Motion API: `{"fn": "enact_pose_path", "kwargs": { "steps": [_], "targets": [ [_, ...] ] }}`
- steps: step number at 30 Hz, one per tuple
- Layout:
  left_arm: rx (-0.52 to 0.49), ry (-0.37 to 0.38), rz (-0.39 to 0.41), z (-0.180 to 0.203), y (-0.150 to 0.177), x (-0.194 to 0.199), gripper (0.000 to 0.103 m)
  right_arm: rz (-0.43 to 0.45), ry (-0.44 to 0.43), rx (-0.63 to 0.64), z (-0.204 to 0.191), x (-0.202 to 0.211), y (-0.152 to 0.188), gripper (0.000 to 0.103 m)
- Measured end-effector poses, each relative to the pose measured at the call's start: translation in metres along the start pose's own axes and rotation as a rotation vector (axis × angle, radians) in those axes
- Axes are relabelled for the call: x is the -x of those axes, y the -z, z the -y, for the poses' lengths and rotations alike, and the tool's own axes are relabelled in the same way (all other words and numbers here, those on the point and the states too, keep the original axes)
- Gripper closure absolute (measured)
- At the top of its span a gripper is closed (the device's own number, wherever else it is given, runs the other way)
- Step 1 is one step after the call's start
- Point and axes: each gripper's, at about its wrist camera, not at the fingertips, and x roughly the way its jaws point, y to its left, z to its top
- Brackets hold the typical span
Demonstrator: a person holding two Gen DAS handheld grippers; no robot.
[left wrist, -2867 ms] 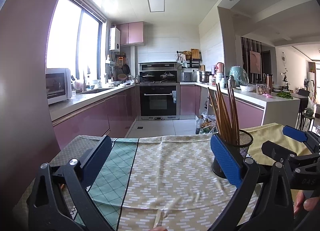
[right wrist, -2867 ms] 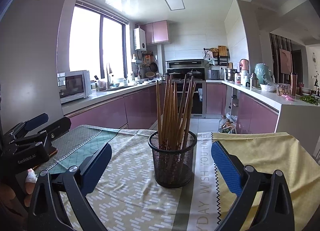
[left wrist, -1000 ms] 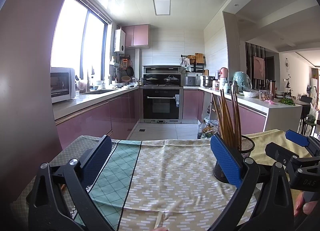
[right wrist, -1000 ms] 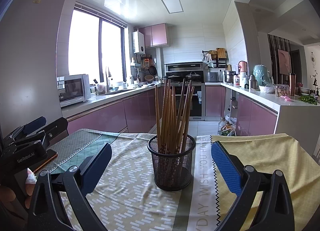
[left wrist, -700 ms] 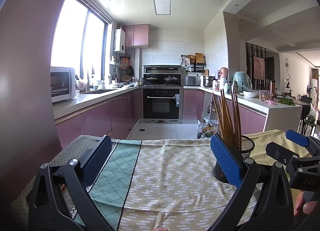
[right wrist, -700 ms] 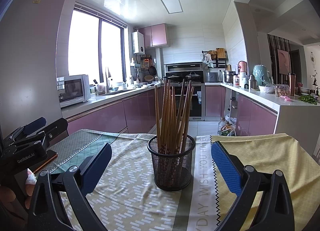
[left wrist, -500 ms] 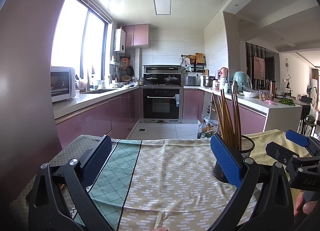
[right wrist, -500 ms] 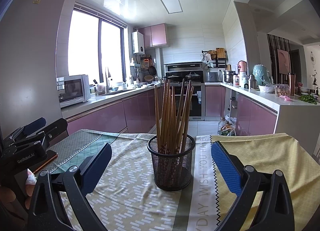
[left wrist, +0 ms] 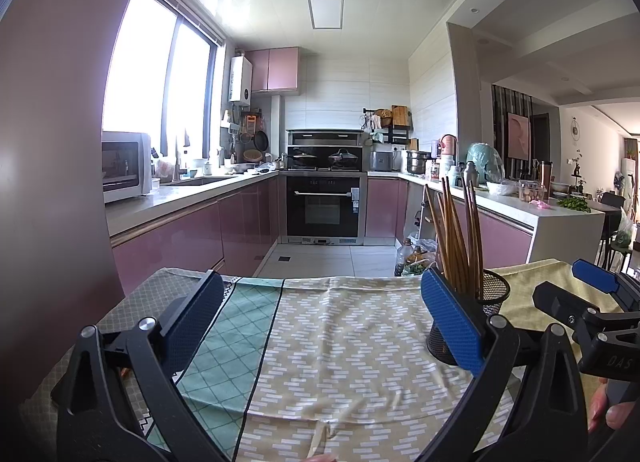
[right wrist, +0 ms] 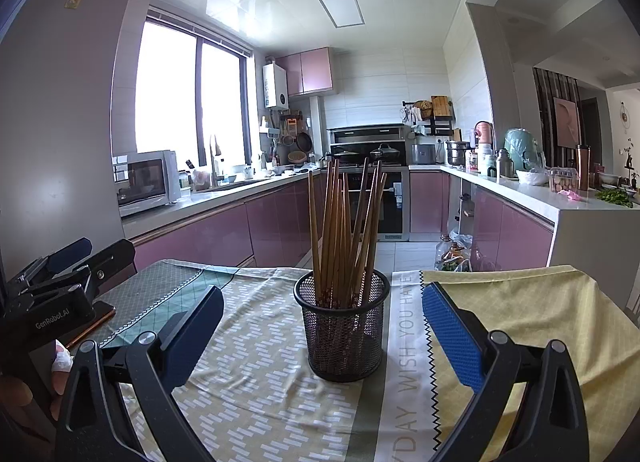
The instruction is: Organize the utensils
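Patterned tablecloth [right wrist: 260, 402] spread flat over table. Black mesh holder [right wrist: 341, 332] upright on cloth, loaded with brown chopsticks [right wrist: 344, 230] standing on end, fanned slightly. Right gripper [right wrist: 322, 336] spread wide, released, blue pads flanking holder without contact. Left gripper [left wrist: 320, 316] likewise wide apart, grasping nothing, over bare cloth; holder just beyond its right pad [left wrist: 452, 326]. One brown stick [right wrist: 90, 328] flat near left gripper.
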Motion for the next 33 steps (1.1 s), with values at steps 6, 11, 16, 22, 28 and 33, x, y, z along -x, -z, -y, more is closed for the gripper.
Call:
{"fn": "enact_pose_path", "kwargs": {
  "steps": [6,11,16,22,28,33],
  "targets": [
    [0.001,-0.001,-0.001,0.0018,0.0000,-0.0003,0.006,0.002,0.000,-0.001,0.0002,0.0005,0.0001,0.007],
    [0.003,0.000,-0.003,0.0013,0.0001,-0.0005,0.006,0.001,-0.001,-0.003,0.0004,0.0000,0.0002,0.007],
    [0.002,0.000,-0.001,0.0008,0.0000,-0.0003,0.006,0.002,0.000,-0.002,0.0003,0.0003,0.0006,0.007],
    [0.001,-0.001,-0.002,0.0007,0.0000,-0.0004,0.006,0.002,-0.001,-0.003,0.0007,0.0003,0.0007,0.007],
    [0.002,0.000,-0.004,0.0012,0.0009,-0.0001,0.006,-0.001,0.001,-0.007,-0.0014,-0.0002,0.0006,0.007],
    [0.002,-0.002,-0.004,0.0015,0.0015,0.0002,0.006,-0.001,0.002,-0.008,-0.0016,-0.0004,0.0008,0.007]
  ]
}}
